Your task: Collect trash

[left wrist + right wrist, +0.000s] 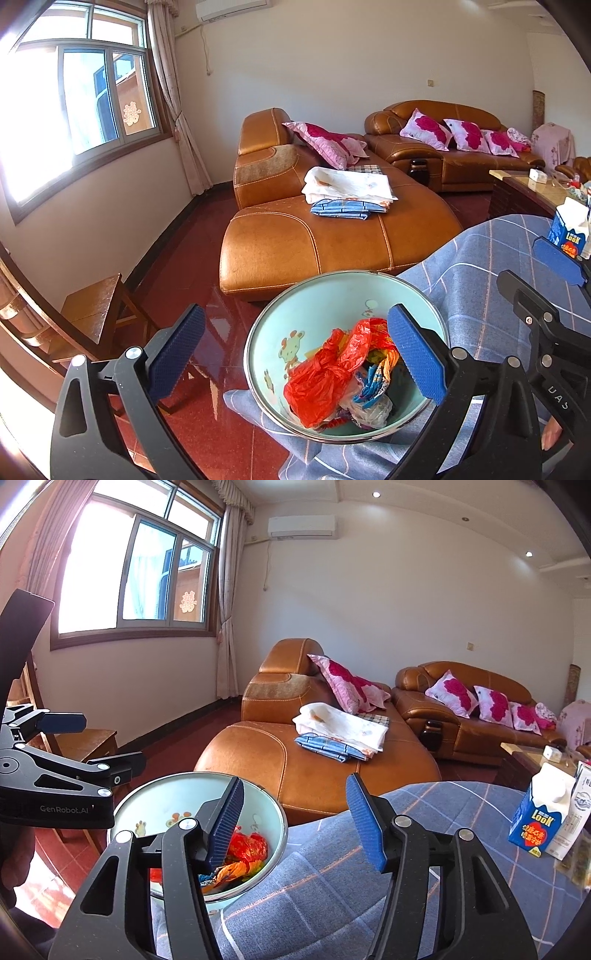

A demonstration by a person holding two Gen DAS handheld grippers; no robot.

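A pale blue enamel basin with cartoon prints stands at the edge of a table covered in blue checked cloth. It holds a red plastic bag and several crumpled wrappers. My left gripper is open and empty, hovering above the basin. My right gripper is open and empty above the basin's right rim; the trash shows under its left finger. A blue and white milk carton stands on the cloth at the right, also in the left wrist view.
An orange leather sofa with folded cloths and pink pillows lies beyond the table. A wooden chair stands at the left on the red floor. A coffee table with small items is at the far right.
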